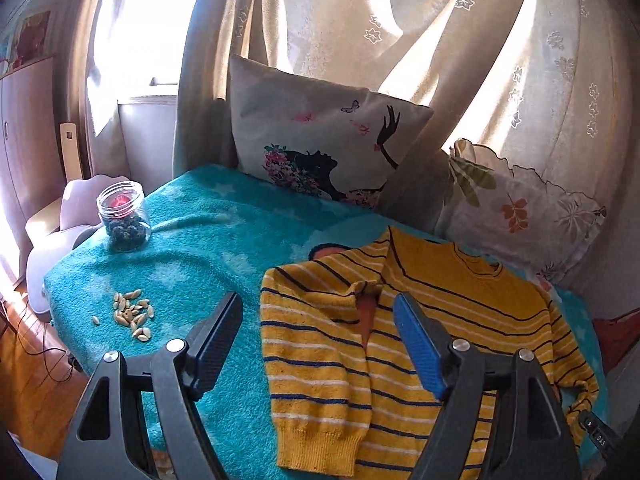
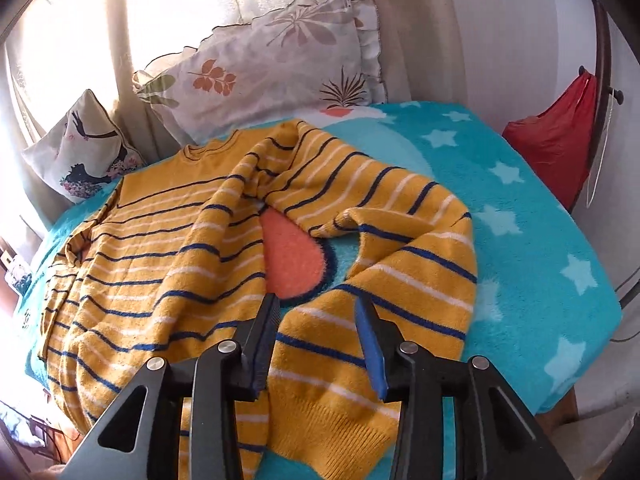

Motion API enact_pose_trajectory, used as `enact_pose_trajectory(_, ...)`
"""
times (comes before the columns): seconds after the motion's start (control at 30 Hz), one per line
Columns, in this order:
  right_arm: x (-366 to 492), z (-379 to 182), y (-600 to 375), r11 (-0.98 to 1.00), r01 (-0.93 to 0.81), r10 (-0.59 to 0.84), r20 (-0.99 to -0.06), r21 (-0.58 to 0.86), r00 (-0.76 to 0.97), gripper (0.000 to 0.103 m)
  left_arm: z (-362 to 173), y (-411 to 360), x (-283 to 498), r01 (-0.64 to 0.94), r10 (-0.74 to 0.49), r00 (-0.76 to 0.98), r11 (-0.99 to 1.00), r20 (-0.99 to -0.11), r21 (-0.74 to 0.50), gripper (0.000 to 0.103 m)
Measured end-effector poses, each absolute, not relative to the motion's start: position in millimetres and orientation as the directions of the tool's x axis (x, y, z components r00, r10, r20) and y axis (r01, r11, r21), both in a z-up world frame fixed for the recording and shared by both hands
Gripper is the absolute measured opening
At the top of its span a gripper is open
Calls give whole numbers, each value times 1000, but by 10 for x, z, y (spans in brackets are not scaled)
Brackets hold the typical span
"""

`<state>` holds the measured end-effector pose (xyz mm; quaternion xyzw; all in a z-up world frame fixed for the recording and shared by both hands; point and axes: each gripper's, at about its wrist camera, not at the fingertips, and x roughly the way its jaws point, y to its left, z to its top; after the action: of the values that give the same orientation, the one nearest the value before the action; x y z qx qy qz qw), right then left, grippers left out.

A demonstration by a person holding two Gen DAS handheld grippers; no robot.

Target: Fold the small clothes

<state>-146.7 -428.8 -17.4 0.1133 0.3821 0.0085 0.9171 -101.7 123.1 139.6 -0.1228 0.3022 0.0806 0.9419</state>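
Sweater (image 1: 420,320) flat on blanket (image 1: 192,248) | left tongs (image 1: 320,312) agape above sleeve | right tongs (image 2: 316,312) parted over cuff, nothing gripped

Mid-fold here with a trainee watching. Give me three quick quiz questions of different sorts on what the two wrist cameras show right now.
1. True or false: the left hand-held gripper is clamped on the sweater.
2. What lies loose on the blanket in front of the jar? A) coins B) pale seeds C) buttons
3. Fill in: in the right wrist view, the sleeve lies bent beside the sweater's body, and the right hand-held gripper hovers over its ____.

Key: 1 false, its jaws stand open with nothing pinched. 2 B, the seeds. 3 cuff.
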Motion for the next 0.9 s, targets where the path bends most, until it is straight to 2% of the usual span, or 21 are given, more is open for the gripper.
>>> enact_pose_trajectory(0.07, -1479, -172, -4403, 969, 87, 99, -683, 233, 724, 45, 1318, 1085, -865, -189, 44, 793, 966, -608, -175, 77)
enact_pose_trajectory(0.2, -1655, -185, -4625, 951, 142, 72, -642, 276, 763, 58, 1106, 846, -673, -108, -60, 762, 970, -645, -218, 77)
enact_pose_trajectory(0.27, -1758, -223, -4710, 947, 160, 63, -650, 278, 758, 59, 988, 724, -616, -67, -101, 743, 972, -662, -224, 77)
enact_pose_trajectory(0.37, -1859, -272, -4751, 958, 164, 36, -666, 235, 745, 63, 834, 576, -533, -31, -131, 706, 976, -696, -215, 77)
enact_pose_trajectory(0.5, -1875, -367, -4726, 955, 133, 84, -674, 264, 734, 72, 741, 518, -508, -19, -157, 679, 973, -717, -231, 77)
enact_pose_trajectory(0.63, -1788, -599, -4633, 954, 182, 54, -734, 237, 677, 73, 728, 505, -525, -14, -154, 675, 975, -722, -221, 77)
enact_pose_trajectory(0.67, -1803, -610, -4583, 958, 188, 28, -724, 216, 690, 74, 726, 510, -525, -15, -153, 674, 975, -722, -220, 77)
enact_pose_trajectory(0.7, -1810, -611, -4533, 962, 179, 26, -723, 205, 690, 70, 725, 515, -521, -15, -154, 673, 975, -723, -221, 77)
enact_pose_trajectory(0.73, -1810, -606, -4499, 965, 162, 42, -727, 208, 685, 44, 727, 522, -514, -13, -158, 672, 974, -724, -225, 77)
enact_pose_trajectory(0.8, -1806, -576, -4537, 950, 118, 136, -721, 290, 679, 8, 743, 550, -500, -9, -168, 672, 972, -721, -235, 77)
enact_pose_trajectory(0.83, -1809, -533, -4634, 938, 127, 154, -717, 322, 680, 8, 758, 570, -504, -8, -170, 676, 971, -717, -238, 77)
enact_pose_trajectory(0.9, -1846, -348, -4889, 938, 181, 81, -696, 295, 713, 8, 794, 641, -514, -8, -172, 689, 970, -704, -244, 77)
